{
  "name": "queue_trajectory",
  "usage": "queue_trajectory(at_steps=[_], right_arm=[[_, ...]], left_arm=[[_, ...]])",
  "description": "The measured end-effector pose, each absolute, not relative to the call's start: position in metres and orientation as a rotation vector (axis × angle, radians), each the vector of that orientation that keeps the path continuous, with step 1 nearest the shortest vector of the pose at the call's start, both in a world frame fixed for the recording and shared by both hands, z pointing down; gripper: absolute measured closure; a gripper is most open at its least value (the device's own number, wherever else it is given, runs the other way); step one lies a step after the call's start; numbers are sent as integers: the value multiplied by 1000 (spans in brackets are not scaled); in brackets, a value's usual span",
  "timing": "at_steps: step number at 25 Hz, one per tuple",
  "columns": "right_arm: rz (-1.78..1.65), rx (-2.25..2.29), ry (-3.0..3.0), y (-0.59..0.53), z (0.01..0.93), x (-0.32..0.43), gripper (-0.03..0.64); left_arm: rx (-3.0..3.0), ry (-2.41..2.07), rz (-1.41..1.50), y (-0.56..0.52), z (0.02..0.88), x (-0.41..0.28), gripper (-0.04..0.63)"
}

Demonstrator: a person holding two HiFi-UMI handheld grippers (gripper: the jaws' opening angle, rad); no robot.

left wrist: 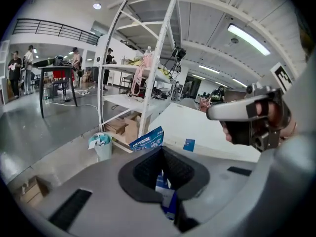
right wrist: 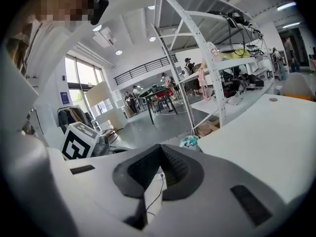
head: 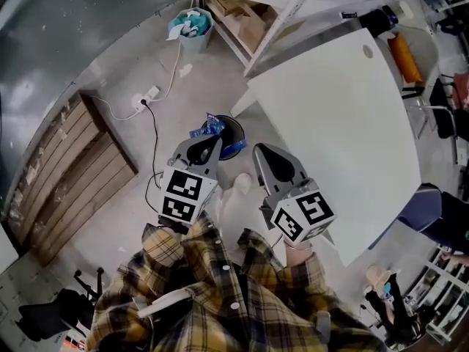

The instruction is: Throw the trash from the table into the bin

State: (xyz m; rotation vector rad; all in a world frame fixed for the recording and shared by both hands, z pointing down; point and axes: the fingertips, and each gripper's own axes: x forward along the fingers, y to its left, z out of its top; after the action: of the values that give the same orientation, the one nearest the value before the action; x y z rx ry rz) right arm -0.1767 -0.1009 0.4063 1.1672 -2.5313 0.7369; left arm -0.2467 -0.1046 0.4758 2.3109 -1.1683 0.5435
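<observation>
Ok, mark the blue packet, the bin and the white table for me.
blue packet [left wrist: 148, 140], left gripper view, on its printed face.
bin [head: 196, 41], head view, on its outer wall.
white table [head: 344, 116], head view, on its bare top.

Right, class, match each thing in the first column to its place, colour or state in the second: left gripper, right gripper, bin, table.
1. left gripper
2. right gripper
3. bin
4. table

A. white top
B. shut on the blue leaflet
C. on the floor beside the shelf rack
D. shut, nothing between its jaws

Pairs: 1-B, 2-D, 3-C, 4-A.
</observation>
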Motion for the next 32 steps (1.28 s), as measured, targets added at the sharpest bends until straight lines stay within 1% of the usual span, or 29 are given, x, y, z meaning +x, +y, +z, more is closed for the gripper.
queue_trajectory(at_steps=[5, 9, 19, 27, 32], right_arm=[[801, 1129, -2475, -109, 436, -178, 618], [830, 1125, -2425, -114, 465, -169, 618], [861, 1060, -2370, -116, 551, -158, 618], [952, 1052, -2349, -104, 627, -156, 618], [1001, 1059, -2315, -102, 664, -152, 618]], left_arm=[[2247, -1110, 606, -109, 530, -243, 588], [2226, -1045, 654, -111, 580, -226, 588], [2161, -894, 784, -93, 738, -182, 588], [2132, -831, 904, -80, 863, -173, 588], [2103, -810, 971, -91, 927, -173, 588]])
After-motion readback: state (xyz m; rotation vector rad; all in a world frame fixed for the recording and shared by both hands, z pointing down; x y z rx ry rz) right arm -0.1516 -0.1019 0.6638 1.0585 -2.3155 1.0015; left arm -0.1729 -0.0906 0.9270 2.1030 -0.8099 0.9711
